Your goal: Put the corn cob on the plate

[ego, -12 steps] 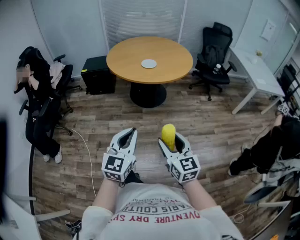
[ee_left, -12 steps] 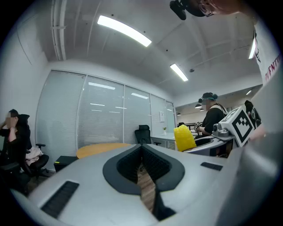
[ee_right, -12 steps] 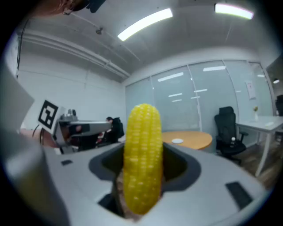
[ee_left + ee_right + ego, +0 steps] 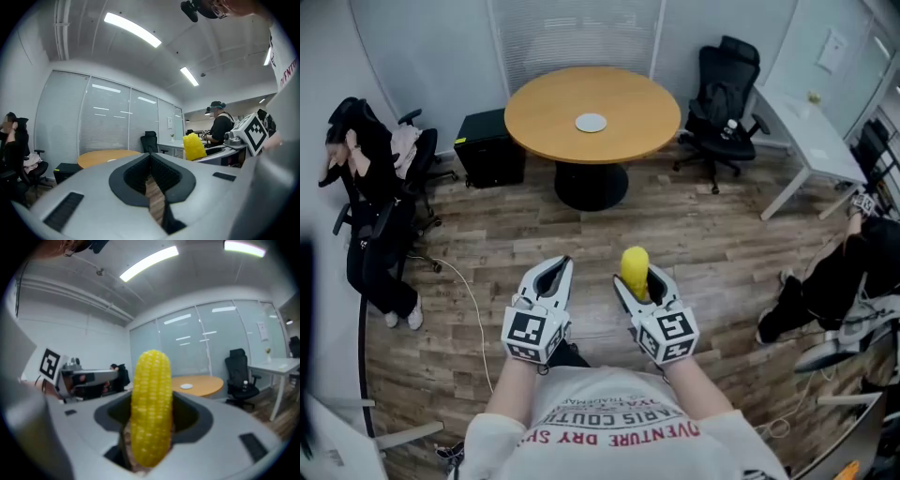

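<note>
Hovering over the wood floor (image 4: 722,244), left gripper (image 4: 560,267): fingers pressed together, nothing between them. Further off, white plate (image 4: 591,123) on the round desk (image 4: 544,112), well apart from both grippers. Right gripper (image 4: 637,279): fingers pinch the corn cob (image 4: 634,264), upright, yellow tip clear above them.

Upright yellow corn cob (image 4: 635,265), plate (image 4: 591,123) apart
</note>
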`<state>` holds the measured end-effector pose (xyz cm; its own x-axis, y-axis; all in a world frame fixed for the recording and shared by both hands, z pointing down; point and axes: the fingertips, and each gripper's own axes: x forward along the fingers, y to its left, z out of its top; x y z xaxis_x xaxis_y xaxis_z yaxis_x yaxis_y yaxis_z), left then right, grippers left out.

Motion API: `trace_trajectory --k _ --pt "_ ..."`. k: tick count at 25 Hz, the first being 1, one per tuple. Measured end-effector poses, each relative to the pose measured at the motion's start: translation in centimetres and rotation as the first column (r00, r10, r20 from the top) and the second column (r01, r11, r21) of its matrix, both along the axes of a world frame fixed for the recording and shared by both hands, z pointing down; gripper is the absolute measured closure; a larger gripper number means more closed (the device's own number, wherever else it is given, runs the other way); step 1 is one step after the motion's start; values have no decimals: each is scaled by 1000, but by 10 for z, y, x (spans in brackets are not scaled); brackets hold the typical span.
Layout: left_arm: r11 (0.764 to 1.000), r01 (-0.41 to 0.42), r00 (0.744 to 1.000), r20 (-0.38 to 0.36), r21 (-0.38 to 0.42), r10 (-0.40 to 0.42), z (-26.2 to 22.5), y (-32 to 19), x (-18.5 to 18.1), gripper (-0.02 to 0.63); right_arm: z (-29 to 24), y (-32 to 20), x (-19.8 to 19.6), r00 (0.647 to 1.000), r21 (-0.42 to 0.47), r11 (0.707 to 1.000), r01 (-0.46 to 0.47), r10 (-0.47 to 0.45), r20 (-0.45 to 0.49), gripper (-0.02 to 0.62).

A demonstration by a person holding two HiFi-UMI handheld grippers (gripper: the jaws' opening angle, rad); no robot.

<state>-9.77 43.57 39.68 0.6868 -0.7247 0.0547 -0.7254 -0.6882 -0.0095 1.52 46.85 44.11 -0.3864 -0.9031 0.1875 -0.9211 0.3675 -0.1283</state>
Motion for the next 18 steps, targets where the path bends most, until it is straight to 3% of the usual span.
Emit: trace_trajectory --k 8,18 --pt "999 -43 999 -6 -27 43 8 -38 -1 571 7 -34 -2 999 -33 999 -35 35 26 325" --pt "994 -105 994 -7 -38 105 8 -156 -44 571 5 -144 -47 996 -33 995 -90 91 21 325"
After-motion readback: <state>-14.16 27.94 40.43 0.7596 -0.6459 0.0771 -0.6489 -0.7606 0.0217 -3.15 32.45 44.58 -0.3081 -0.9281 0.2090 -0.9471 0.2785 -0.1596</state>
